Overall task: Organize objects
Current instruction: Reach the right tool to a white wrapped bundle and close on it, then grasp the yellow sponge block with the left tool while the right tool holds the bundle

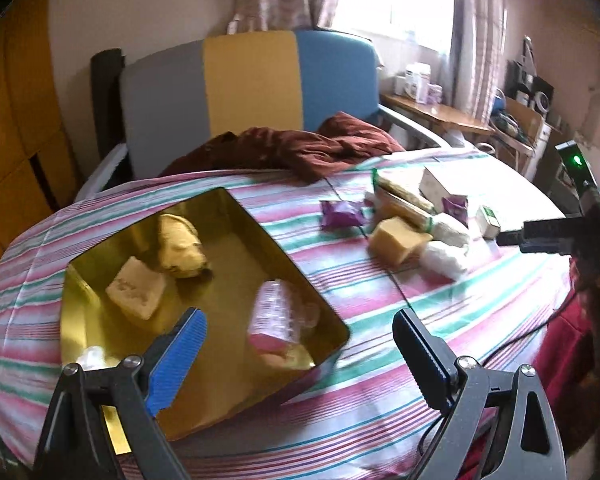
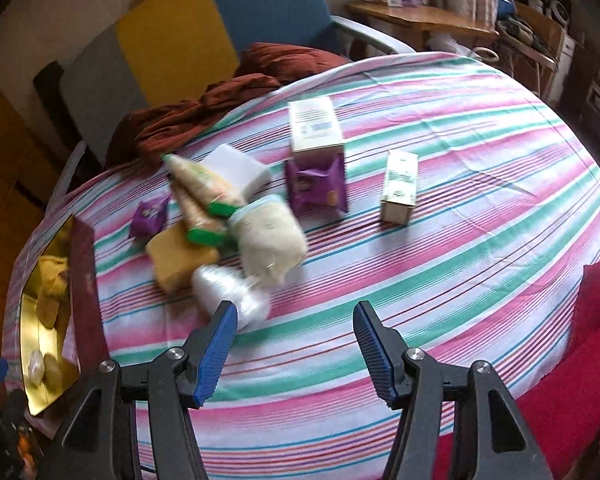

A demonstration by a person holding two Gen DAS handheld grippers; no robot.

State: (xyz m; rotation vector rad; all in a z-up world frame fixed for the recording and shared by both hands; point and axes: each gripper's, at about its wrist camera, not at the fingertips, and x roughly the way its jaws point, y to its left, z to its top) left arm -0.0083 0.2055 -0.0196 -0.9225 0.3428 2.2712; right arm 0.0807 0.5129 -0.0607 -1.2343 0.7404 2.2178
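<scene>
**Picking the next small thing for the gold tin**

I have two hand-held grippers. My left hand-held gripper (image 1: 296,344) is wide open and holds nothing. It hangs over the gold tin (image 1: 100,264), which sits on the left of the bed. My right hand-held gripper (image 2: 294,344) is about half open and holds nothing too. It hangs above the striped sheet (image 2: 460,240), just near the pile of loose things.

The thing nearest my right gripper is a clear plastic roll (image 2: 228,288). I think it is light, smooth and slippery, and it may roll away. I would pinch it across its round middle, gently.

Just behind it, touching it, lies a white fluffy bundle (image 2: 268,232). It looks soft and squashy. To its left is a yellow sponge block (image 2: 180,256), soft as well, with two long green-ended packets (image 2: 204,192) leaning on it. I can't tell what is inside them.

Farther off are a purple snack pack (image 2: 316,188), a smaller purple pack (image 2: 150,214), a big white box (image 2: 316,128) and a small green-and-white box (image 2: 398,188). The boxes look stiff and easy to grip by their sides.

The pile is crowded, so I could bump the neighbours. Already in the tin are a pale sponge (image 1: 136,292), a yellow lump (image 1: 182,248) and a pink-labelled bottle (image 1: 276,312). A dark red cloth (image 1: 300,148) lies at the far edge.
</scene>
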